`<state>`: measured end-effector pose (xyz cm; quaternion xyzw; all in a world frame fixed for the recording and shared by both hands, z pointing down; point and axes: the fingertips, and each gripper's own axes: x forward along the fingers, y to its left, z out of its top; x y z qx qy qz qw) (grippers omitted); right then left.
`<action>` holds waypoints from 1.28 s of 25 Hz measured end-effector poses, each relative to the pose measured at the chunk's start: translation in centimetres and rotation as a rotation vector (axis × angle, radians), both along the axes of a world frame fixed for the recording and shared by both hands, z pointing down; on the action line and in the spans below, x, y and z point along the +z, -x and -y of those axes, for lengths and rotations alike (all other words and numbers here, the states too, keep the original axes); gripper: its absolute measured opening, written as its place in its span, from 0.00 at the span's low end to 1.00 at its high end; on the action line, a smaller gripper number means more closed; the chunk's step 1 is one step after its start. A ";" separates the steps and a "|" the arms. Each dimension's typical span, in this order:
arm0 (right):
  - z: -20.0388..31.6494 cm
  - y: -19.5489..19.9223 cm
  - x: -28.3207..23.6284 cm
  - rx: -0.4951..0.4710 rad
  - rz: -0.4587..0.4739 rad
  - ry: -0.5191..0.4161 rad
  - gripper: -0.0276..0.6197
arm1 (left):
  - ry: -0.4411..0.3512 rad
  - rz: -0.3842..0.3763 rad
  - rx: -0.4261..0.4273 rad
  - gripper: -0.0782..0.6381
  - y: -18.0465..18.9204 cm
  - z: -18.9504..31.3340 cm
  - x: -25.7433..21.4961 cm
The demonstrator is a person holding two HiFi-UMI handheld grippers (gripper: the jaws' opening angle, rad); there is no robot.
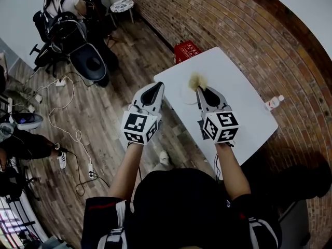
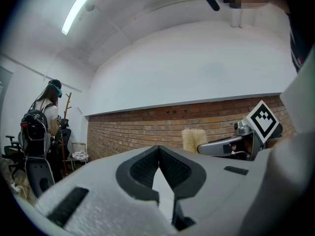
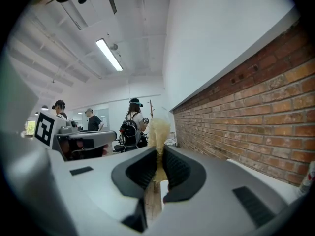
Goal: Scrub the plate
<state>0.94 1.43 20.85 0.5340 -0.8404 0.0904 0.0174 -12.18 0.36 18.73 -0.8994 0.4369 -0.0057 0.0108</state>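
Straw-coloured fibrous scrubber clamped between right tool jaws, poking out ahead of its tips above white desk. Left tool clenched on nothing, alongside.

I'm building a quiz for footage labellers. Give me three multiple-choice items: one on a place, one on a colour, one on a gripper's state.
1. Where is the red crate? A) on the table B) on the floor by the brick wall C) in the left gripper
2. What colour is the scrubber? A) blue B) tan C) black
3. How is the left gripper? A) shut, empty B) shut on the scrubber C) wide open

1 B: it sits on the floor past the table's far corner, at the wall.
2 B: the tuft in the right gripper is tan.
3 A: its jaws meet with nothing between.
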 end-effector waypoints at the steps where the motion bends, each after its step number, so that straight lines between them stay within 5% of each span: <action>1: 0.7 0.3 0.0 0.003 0.001 0.002 0.10 | 0.002 -0.001 0.006 0.14 0.2 0.7 0.0; 19: 9.5 4.4 1.8 0.072 -0.012 0.068 0.10 | 0.061 -0.008 0.106 0.14 4.1 10.0 1.9; 32: 10.2 0.8 4.8 0.137 -0.013 0.135 0.10 | 0.116 -0.014 0.187 0.14 -0.3 11.5 5.4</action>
